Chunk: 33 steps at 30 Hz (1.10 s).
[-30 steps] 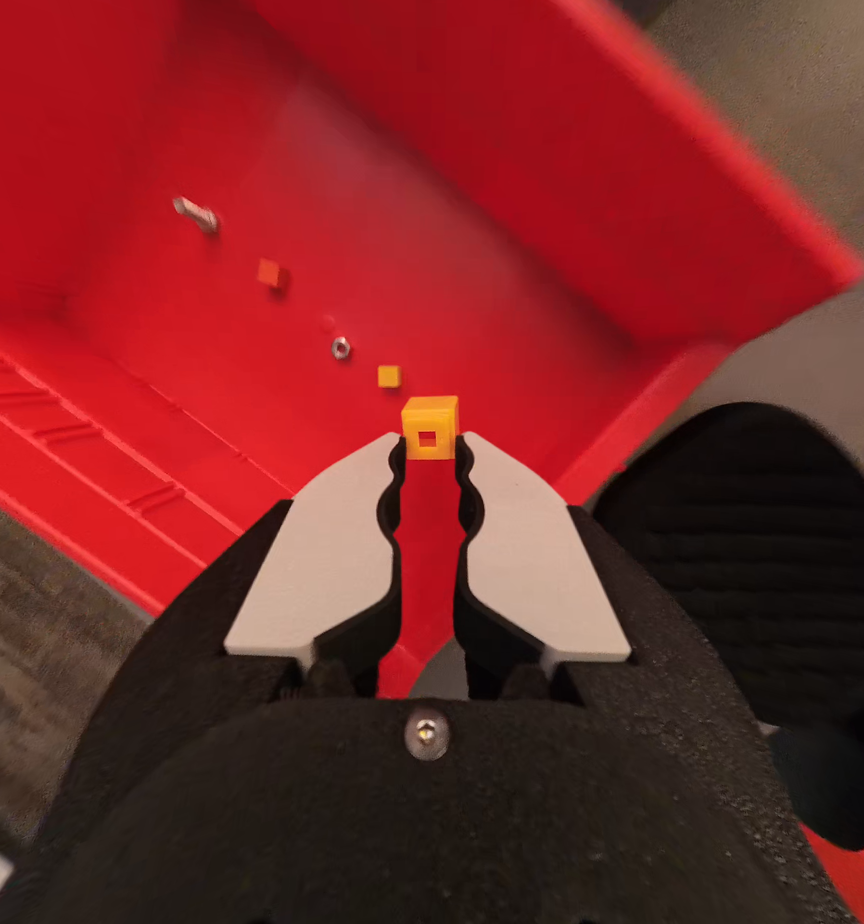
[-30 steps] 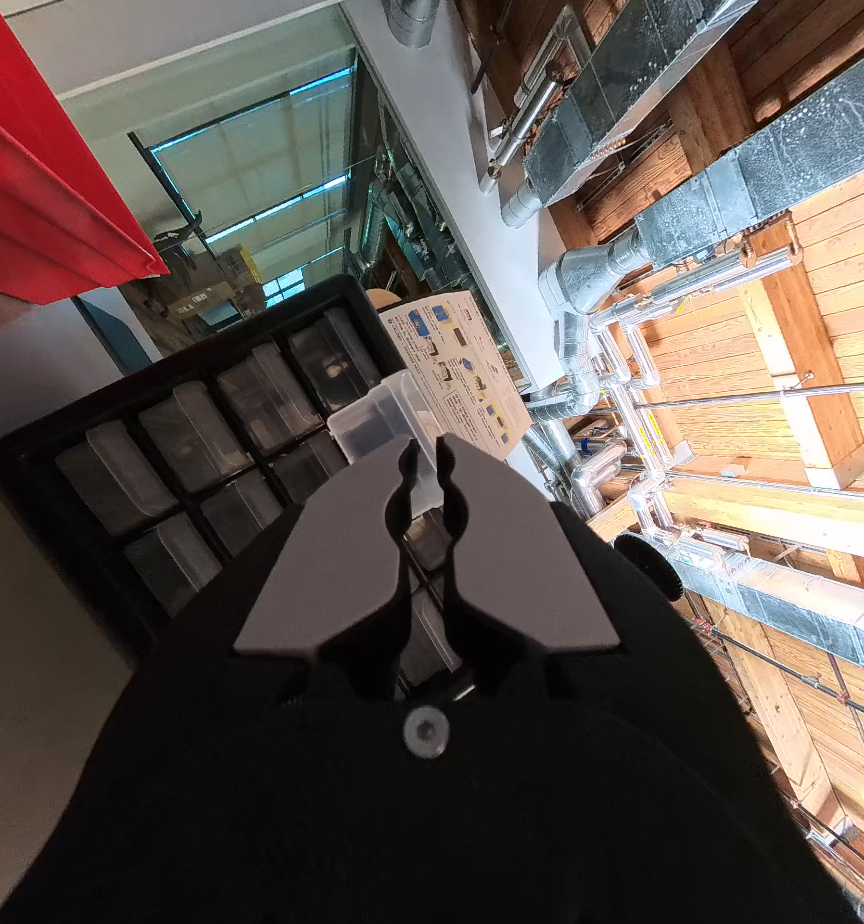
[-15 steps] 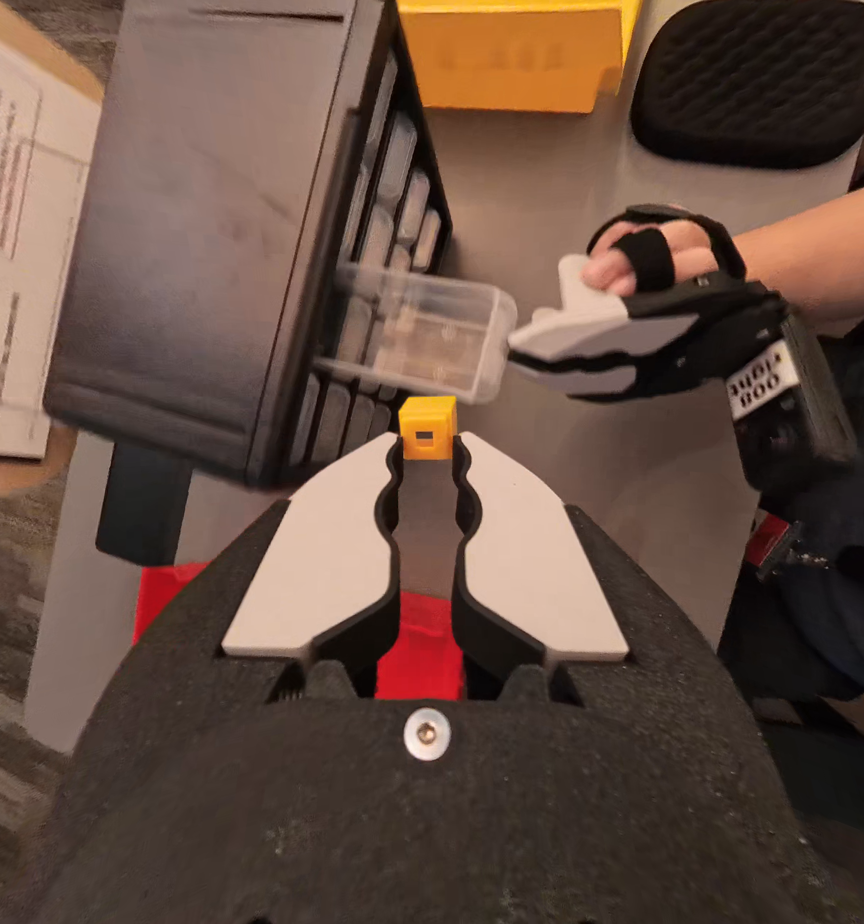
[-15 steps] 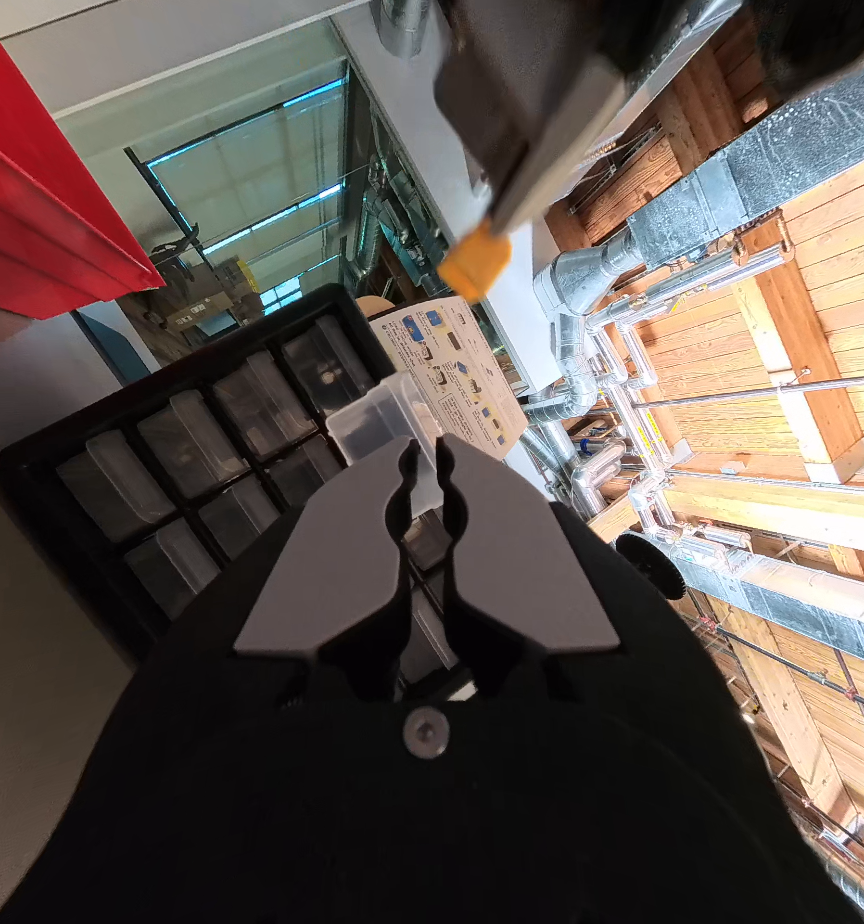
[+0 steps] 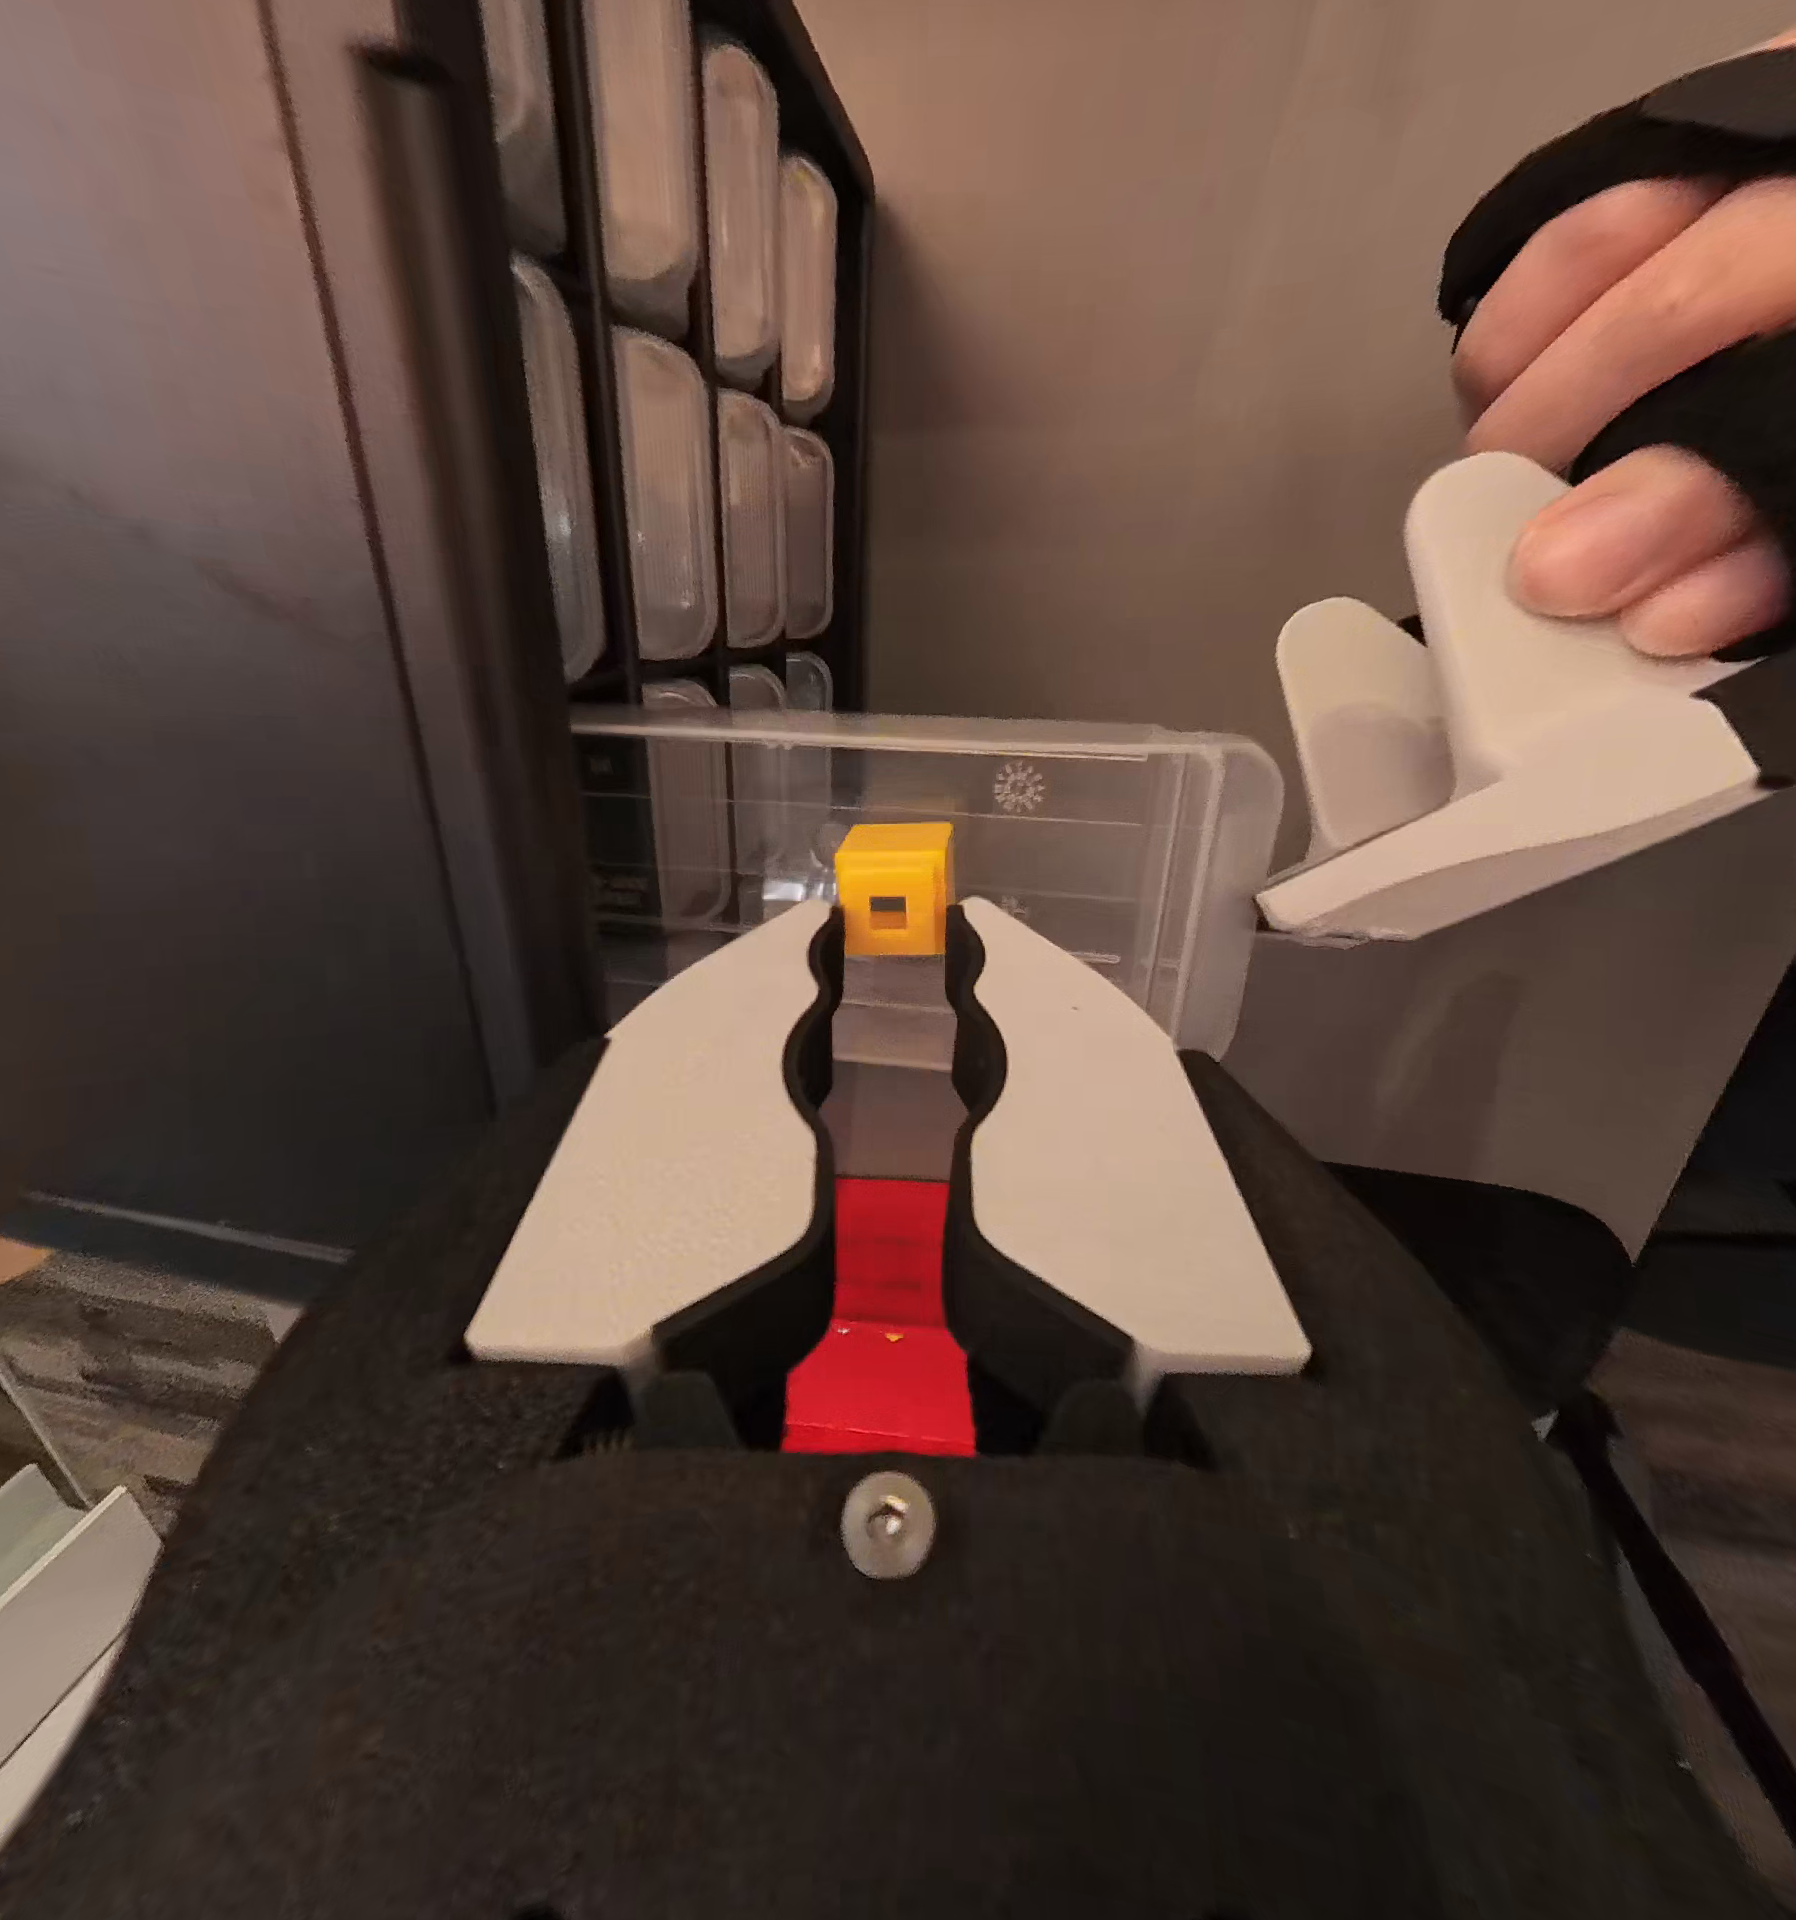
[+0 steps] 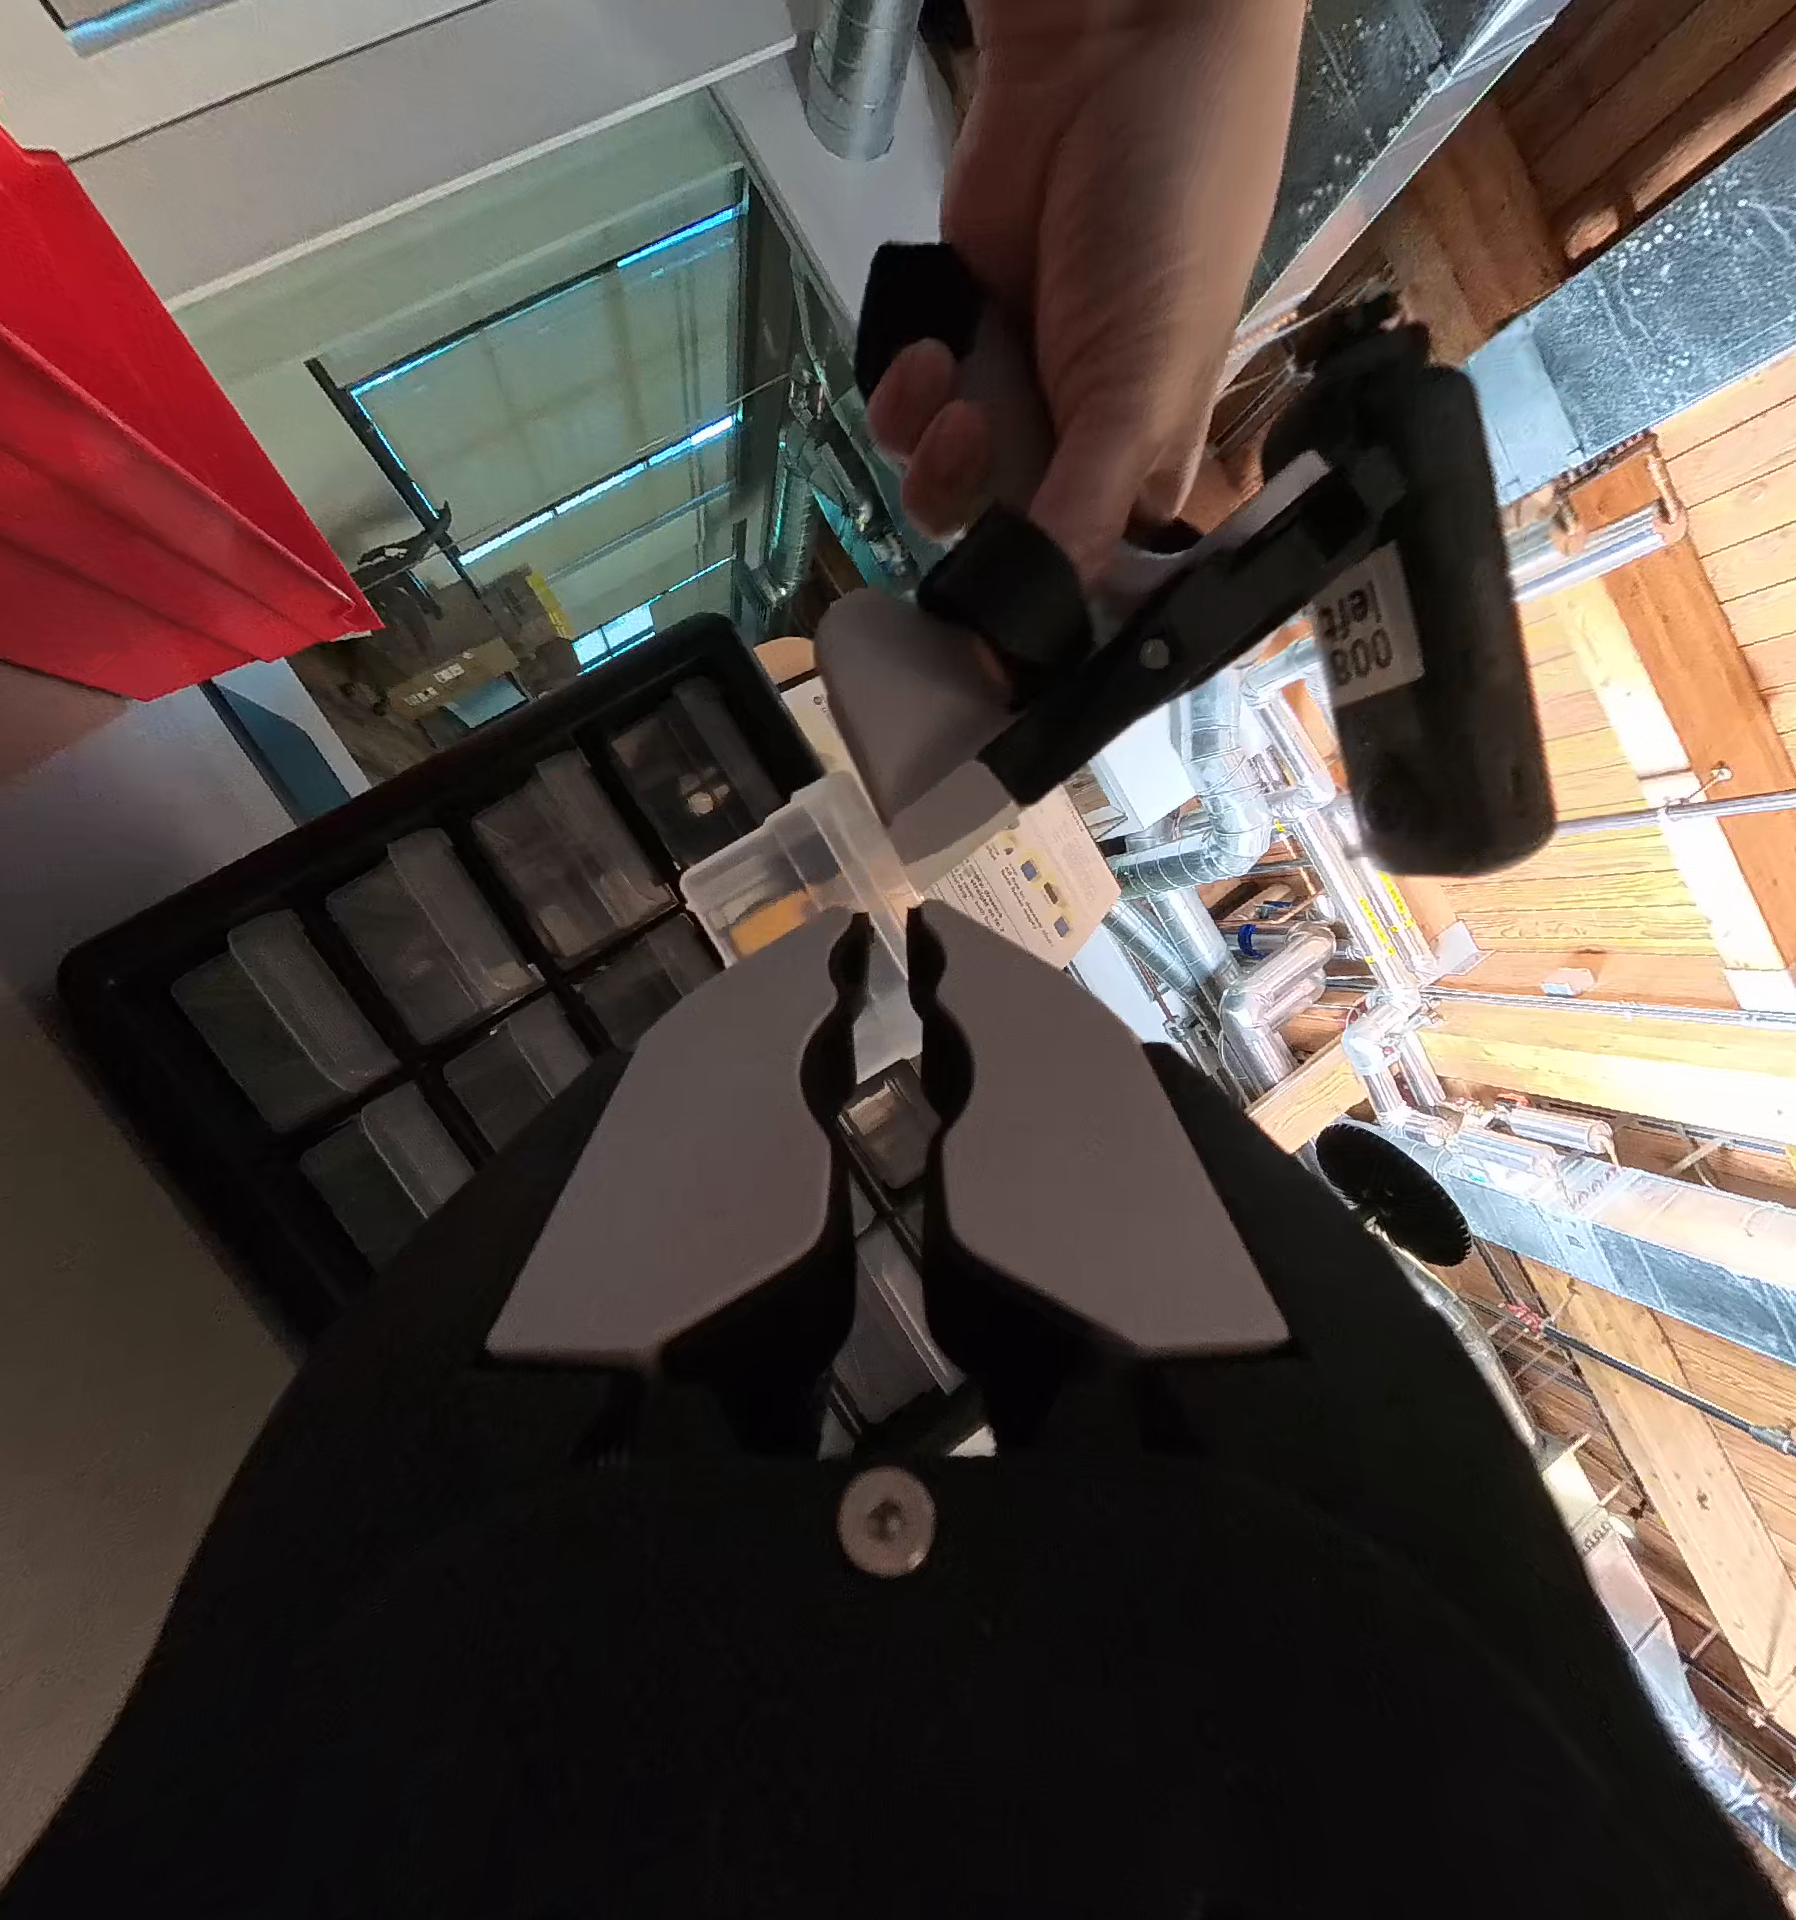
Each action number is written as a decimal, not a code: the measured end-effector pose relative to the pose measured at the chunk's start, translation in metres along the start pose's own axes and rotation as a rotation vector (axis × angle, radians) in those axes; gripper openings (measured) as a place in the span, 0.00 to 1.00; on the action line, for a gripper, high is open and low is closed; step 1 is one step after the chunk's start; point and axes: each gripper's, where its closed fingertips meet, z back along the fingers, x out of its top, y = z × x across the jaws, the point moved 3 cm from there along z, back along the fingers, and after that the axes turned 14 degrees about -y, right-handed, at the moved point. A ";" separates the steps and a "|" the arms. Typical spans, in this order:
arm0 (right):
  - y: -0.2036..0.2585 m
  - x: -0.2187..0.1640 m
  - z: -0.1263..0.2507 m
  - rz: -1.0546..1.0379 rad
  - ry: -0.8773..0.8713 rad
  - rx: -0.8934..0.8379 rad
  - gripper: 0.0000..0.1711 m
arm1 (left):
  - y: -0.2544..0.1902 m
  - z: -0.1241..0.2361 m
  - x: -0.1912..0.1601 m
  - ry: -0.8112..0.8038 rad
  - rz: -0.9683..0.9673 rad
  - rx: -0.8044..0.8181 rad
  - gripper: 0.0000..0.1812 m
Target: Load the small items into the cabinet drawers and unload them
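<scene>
The left tongs (image 5: 892, 914) pinch a small yellow cube (image 5: 892, 888) right at their tips, dead centre of the left wrist view. It is a matte plastic block with a little square hole in the face turned to the camera. Just behind it, across the middle of the frame, a clear plastic drawer (image 5: 1081, 831) juts out of the black cabinet (image 5: 250, 623), whose front is packed with rows of frosted, round-cornered drawers, all pushed in. From the upper right a gloved hand (image 5: 1683, 395) brings in the right tongs (image 5: 1278, 904), their pale grey tips set on the drawer's front end.

The right wrist view shows that grip from the other side: the right tongs (image 6: 886, 914) are nearly closed on the thin handle lip of the pulled-out drawer (image 6: 769, 883), centre frame. An orange-yellow patch glows through its translucent wall. Above, a bare hand (image 6: 1081, 260) with black finger straps holds the left tongs (image 6: 925, 821), tips down into the open drawer. This view alone shows a red bin (image 6: 94, 468) at upper left, plus timber ceiling and silver ducting on the right. The left view alone shows a strip of red between the black rubber pads, low centre.
</scene>
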 end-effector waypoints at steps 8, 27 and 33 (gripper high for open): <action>0.005 -0.001 -0.001 0.003 0.007 0.024 0.05 | -0.003 -0.004 0.001 -0.012 -0.012 -0.031 0.10; 0.015 -0.049 -0.046 0.107 0.115 0.109 0.04 | -0.017 0.100 -0.092 -0.276 0.219 0.257 0.18; 0.016 -0.061 -0.063 0.118 0.144 0.118 0.04 | -0.028 0.109 -0.146 -0.272 0.334 0.301 0.18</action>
